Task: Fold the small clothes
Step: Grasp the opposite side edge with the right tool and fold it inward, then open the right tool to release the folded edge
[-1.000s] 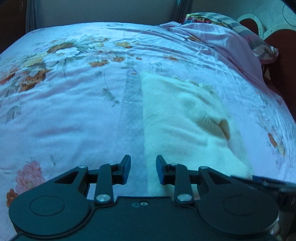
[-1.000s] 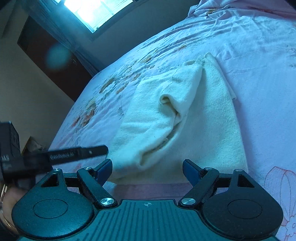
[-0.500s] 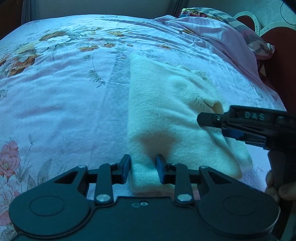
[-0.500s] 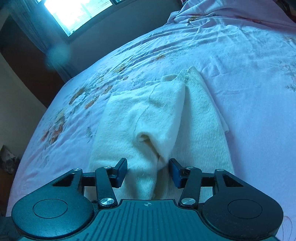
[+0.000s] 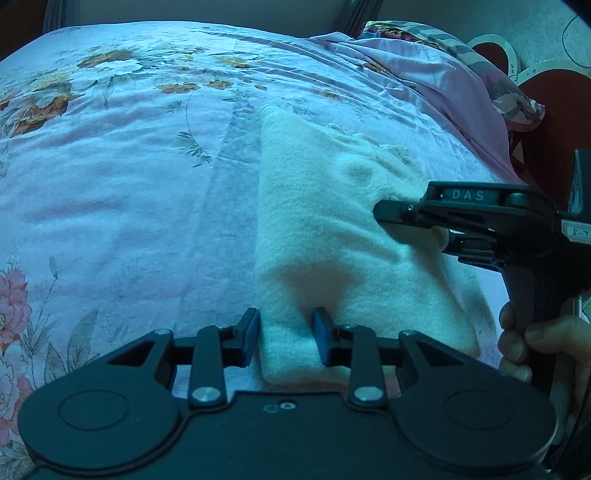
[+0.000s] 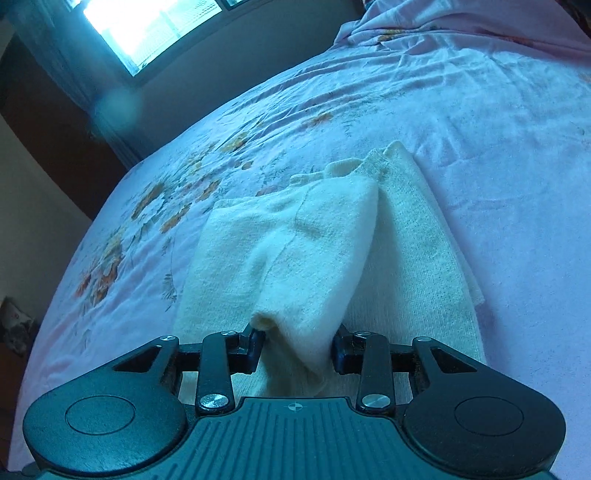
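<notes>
A small cream knit garment (image 5: 325, 236) lies partly folded on the floral bedspread (image 5: 129, 177). My left gripper (image 5: 286, 334) has its jaws around the garment's near left corner, pinching the fabric. My right gripper (image 6: 297, 349) is closed around a folded sleeve or flap of the same garment (image 6: 317, 254) and lifts it slightly off the layer below. The right gripper also shows in the left wrist view (image 5: 480, 221), over the garment's right side, with the person's hand on its handle.
The bedspread (image 6: 480, 110) spreads wide around the garment. A bunched pink sheet and a pillow (image 5: 443, 74) lie at the far right by the headboard. A window (image 6: 155, 26) and dark wall stand beyond the bed's far edge.
Both grippers moved forward onto the garment and closed. The left went from beside the near edge to pinching the corner; the right narrowed from wide open onto the folded flap.
</notes>
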